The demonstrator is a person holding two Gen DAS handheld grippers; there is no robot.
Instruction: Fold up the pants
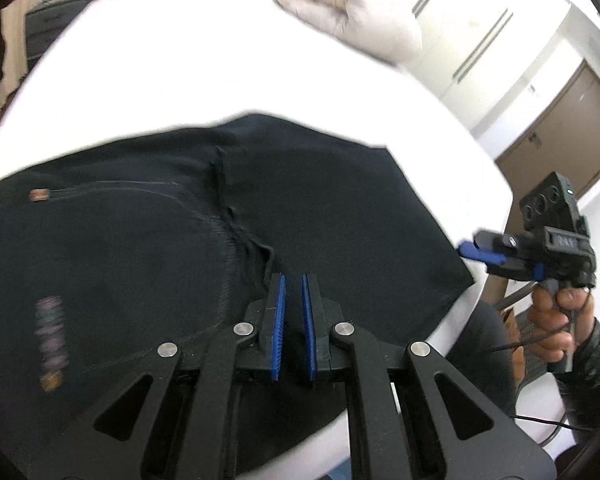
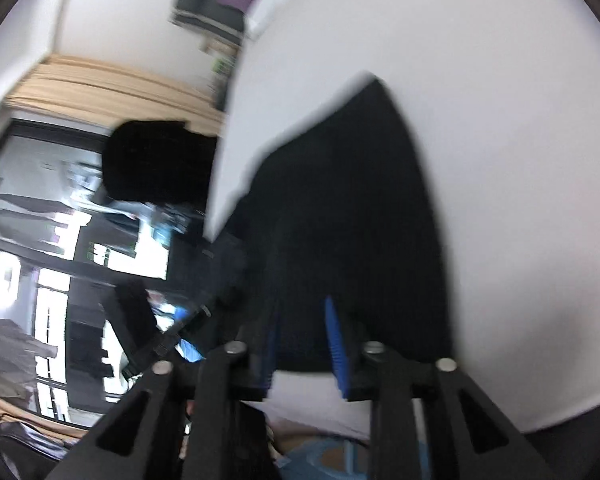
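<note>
Black pants lie spread flat on a white table, with grey stitching and a small brown tag at the left. My left gripper hovers over the crotch seam near the table's front edge, its blue pads a narrow gap apart with nothing between them. My right gripper shows at the right, by the pants' right edge, jaws a little apart. In the blurred right wrist view the right gripper is open over the pants at the table edge.
A folded pale beige garment lies at the far side of the table. White cabinets and a brown door stand beyond the right edge. The right wrist view shows a window and a dark object past the table's left edge.
</note>
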